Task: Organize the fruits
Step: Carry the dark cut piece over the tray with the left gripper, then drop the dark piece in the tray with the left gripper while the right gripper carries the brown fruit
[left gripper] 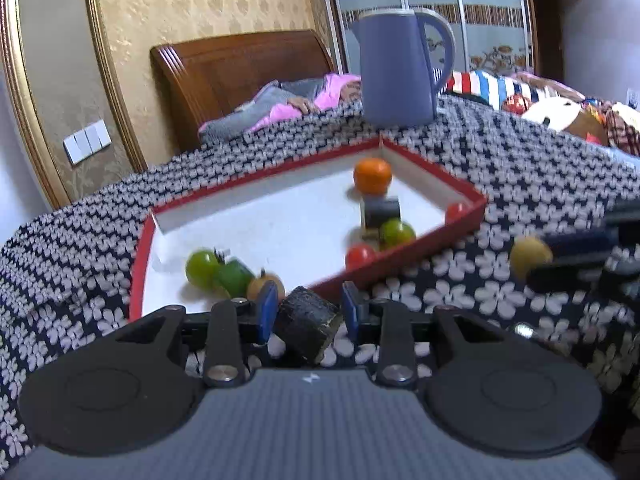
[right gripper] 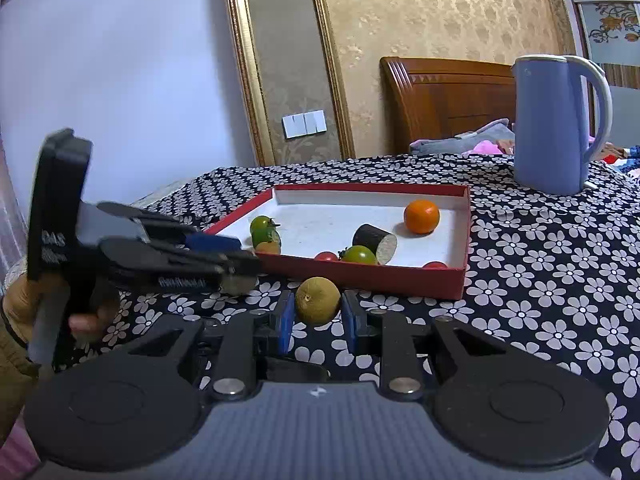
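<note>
We are looking across a dark tablecloth (right gripper: pixel 540 280) that is showing white flowers all over. A blue kettle (right gripper: pixel 554 124) is standing upright on it, well behind everything else, its pale handle (right gripper: pixel 602 108) pointing right in the right wrist view. Behind the cloth a wooden headboard (left gripper: pixel 240 76) is rising, and pink and grey bedding (left gripper: pixel 280 106) is lying heaped in front of it. We are seeing a white wall switch (right gripper: pixel 304 123) sitting on patterned gold wallpaper (right gripper: pixel 440 12), with a gilt frame (right gripper: pixel 244 60) running up beside it. Striped fabric (left gripper: pixel 486 86) is peeking out right of the kettle in the left wrist view, with decorated sliding doors (left gripper: pixel 472 8) standing behind.
</note>
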A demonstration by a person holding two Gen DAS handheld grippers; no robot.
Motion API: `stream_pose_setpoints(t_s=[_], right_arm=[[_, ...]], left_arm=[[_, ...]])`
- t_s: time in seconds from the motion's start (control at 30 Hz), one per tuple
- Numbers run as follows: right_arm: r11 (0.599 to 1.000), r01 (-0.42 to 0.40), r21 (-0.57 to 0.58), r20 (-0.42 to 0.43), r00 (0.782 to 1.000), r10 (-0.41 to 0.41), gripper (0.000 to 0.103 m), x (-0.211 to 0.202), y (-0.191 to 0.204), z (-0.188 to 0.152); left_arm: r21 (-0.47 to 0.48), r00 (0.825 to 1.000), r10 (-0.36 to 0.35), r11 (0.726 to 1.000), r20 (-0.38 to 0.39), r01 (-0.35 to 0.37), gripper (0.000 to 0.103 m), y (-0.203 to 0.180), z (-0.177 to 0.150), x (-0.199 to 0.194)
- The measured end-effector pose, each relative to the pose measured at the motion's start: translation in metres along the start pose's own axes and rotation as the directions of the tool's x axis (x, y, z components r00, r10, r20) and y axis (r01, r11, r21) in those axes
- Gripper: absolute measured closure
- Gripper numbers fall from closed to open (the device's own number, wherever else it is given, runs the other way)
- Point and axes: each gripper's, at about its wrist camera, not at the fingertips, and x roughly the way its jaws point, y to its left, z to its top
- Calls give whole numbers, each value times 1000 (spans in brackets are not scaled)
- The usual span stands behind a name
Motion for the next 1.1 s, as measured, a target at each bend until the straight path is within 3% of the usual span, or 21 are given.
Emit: stream_pose_setpoints(t_s=[0.3,0.47,0.67,1.1], right_arm=[[1000,26,-10,10,1000,-26,78,-3,-8,6],[999,44,-23,29,999,-43,78,-7,-10,15],[999,33,-35,34,999,-32,78,-8,-5,16],[998,49,-37,40,998,-47,78,-10,-11,18]], left_arm=[[8,990,137,991,20,-137,72,3,52,31],[-3,987,155,988,27,-155,72,11,69,50],[-7,976,217,976,-1,-217,72,16,78,82],[-96,957,266,956,-112,-277,69,31,81,127]])
